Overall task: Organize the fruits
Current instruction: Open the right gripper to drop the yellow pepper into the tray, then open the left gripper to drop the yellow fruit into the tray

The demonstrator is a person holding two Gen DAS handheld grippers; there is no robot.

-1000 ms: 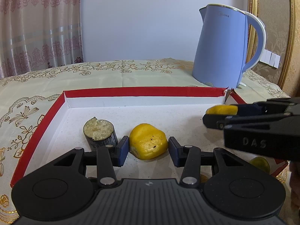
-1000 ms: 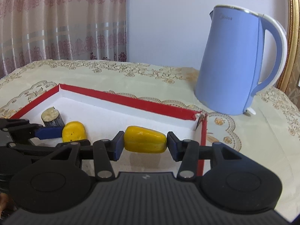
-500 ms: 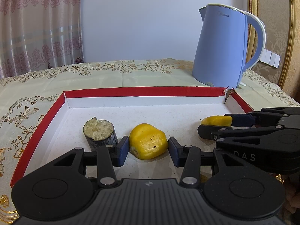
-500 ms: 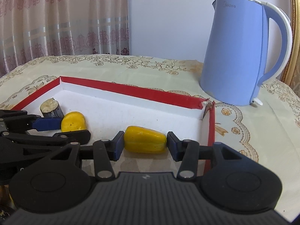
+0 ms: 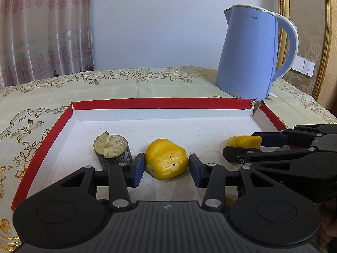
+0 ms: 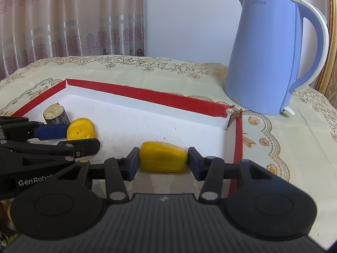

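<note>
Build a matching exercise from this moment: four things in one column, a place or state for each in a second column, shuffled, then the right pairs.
Things:
1. kettle
2. stump
3. left gripper
4. right gripper

Places or states:
A. in the tray, at its left side
B. fingers either side of the rounder yellow fruit, with gaps
C. outside the tray, on the tablecloth behind its far right corner
D. fingers either side of the long yellow fruit by the tray's right wall

Pairs: 1-C, 2-A, 3-B, 4-D
</note>
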